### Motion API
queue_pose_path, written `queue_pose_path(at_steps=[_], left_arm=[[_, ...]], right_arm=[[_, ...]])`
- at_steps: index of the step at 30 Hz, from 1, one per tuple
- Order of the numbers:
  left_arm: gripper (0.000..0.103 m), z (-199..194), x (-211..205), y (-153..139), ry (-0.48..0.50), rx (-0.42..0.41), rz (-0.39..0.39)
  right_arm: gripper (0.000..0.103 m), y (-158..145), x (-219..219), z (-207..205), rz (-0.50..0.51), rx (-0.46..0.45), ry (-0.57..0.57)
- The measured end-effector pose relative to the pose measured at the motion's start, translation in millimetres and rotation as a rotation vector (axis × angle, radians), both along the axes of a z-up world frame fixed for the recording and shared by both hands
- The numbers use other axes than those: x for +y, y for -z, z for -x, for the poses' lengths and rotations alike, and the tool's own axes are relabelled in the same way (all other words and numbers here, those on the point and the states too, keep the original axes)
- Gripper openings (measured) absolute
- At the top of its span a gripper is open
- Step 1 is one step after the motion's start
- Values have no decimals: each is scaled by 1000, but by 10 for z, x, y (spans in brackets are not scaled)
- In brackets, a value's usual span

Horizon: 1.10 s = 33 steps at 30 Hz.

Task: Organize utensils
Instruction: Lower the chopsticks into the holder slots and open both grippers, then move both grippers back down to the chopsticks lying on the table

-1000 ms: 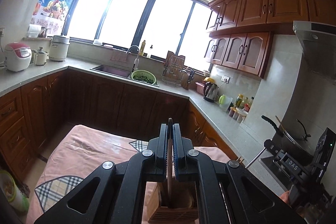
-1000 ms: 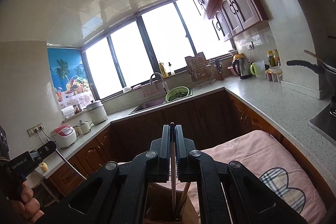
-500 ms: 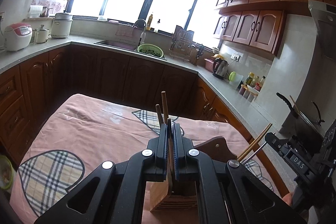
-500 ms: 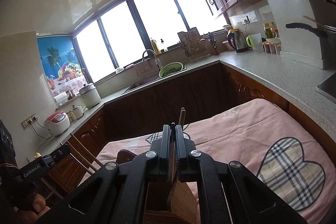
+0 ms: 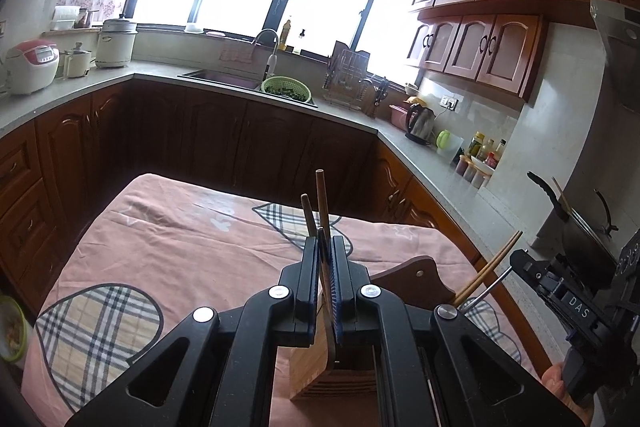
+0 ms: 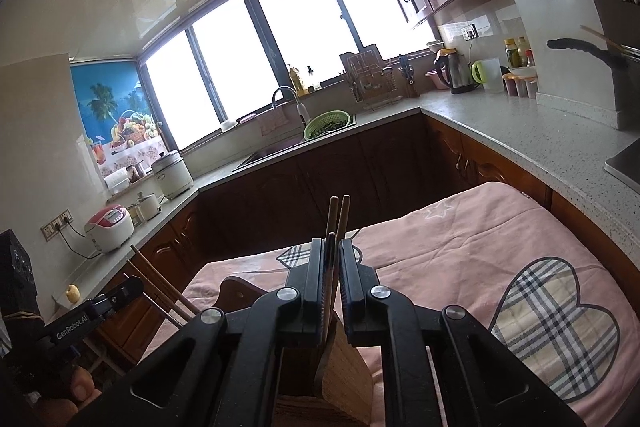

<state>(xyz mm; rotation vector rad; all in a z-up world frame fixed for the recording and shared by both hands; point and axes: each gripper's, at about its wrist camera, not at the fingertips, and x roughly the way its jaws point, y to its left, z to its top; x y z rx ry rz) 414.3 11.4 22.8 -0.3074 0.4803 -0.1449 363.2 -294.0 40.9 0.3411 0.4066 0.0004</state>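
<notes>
A wooden holder (image 5: 340,375) stands on the pink-clothed worktop (image 5: 192,247), right under both grippers. In the left wrist view the left gripper (image 5: 326,255) has its jaws pressed on a thin utensil handle (image 5: 327,291) that runs down into the holder; two brown sticks (image 5: 320,203) rise just beyond the fingertips. In the right wrist view the right gripper (image 6: 330,259) has its jaws slightly parted, with a thin stick (image 6: 329,287) against the left finger; whether it is truly pinched I cannot tell. Two chopstick (image 6: 338,219) tips stand up beyond it.

Each view catches the other gripper at its edge, with two chopsticks and a metal rod slanting out of a wooden piece (image 5: 416,275) beside it. Only the left view shows a wok (image 5: 580,227) on the stove. Both show one green colander (image 6: 328,123) at the sink, one kettle (image 6: 456,71) and one red-and-white rice cooker (image 6: 110,229) on the counter.
</notes>
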Motion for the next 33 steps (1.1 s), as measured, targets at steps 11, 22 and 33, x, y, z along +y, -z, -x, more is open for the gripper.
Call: queue_pose_path(at_steps=[11, 22, 33], left_arm=[[57, 283, 85, -24, -26, 17, 6], [73, 795, 137, -25, -17, 34, -9], [73, 1243, 251, 45, -21, 126, -9]], right_arm=[[100, -24, -66, 241, -41, -33, 19], [102, 119, -26, 599, -48, 25, -2], [102, 241, -28, 1065, -63, 91, 5]])
